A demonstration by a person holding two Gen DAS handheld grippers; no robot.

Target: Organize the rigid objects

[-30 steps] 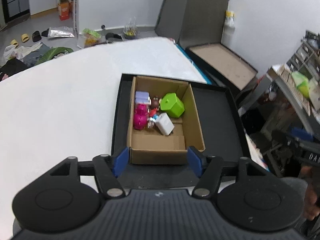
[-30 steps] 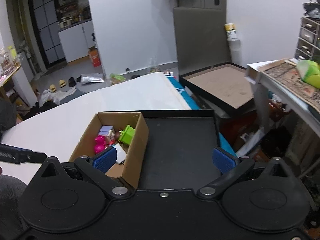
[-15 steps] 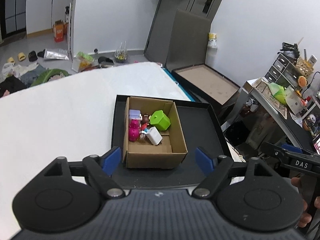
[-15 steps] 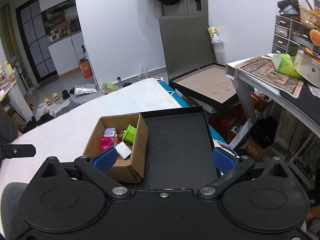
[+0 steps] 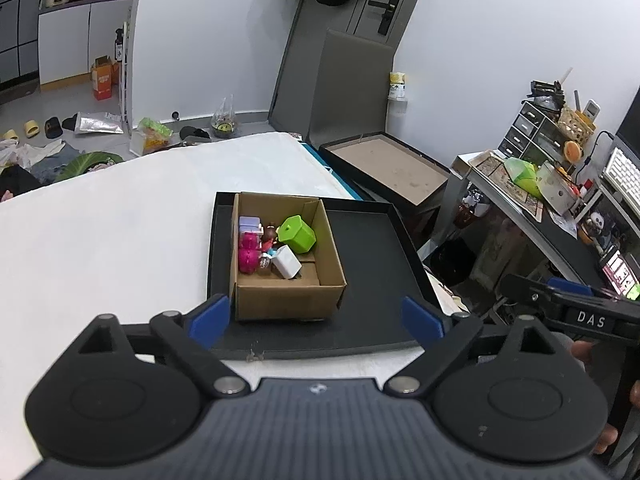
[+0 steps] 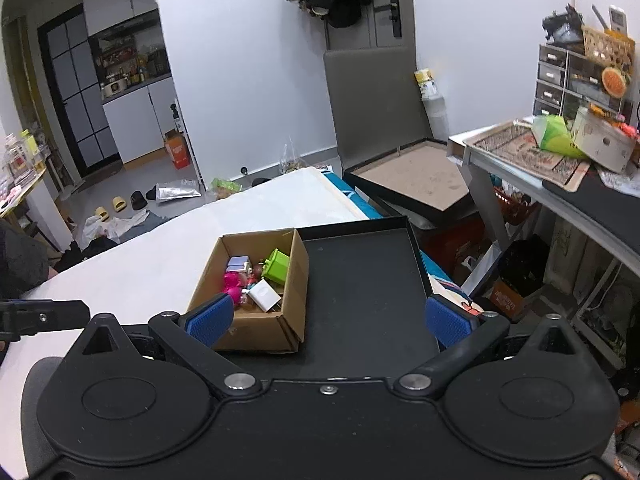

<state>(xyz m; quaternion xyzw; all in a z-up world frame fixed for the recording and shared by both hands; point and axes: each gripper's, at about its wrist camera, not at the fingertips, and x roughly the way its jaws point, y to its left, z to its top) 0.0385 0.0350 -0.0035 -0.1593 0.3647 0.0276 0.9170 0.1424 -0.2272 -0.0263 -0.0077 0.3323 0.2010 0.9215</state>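
The small rigid toys (image 5: pixel 276 248) lie bunched in the brown cardboard box (image 5: pixel 286 300) at the black tray's (image 5: pixel 372 264) left edge, both my jaws spread, empty, now drawn back higher, suggesting sorting is done.

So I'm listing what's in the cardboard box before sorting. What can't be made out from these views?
- Small figures between the pink toy and white block: too small, overlapping, both views.
- Cardboard box floor at its near wall: hidden by that wall, left wrist view.
- Box's near-left corner: covered by the right gripper finger, right wrist view.
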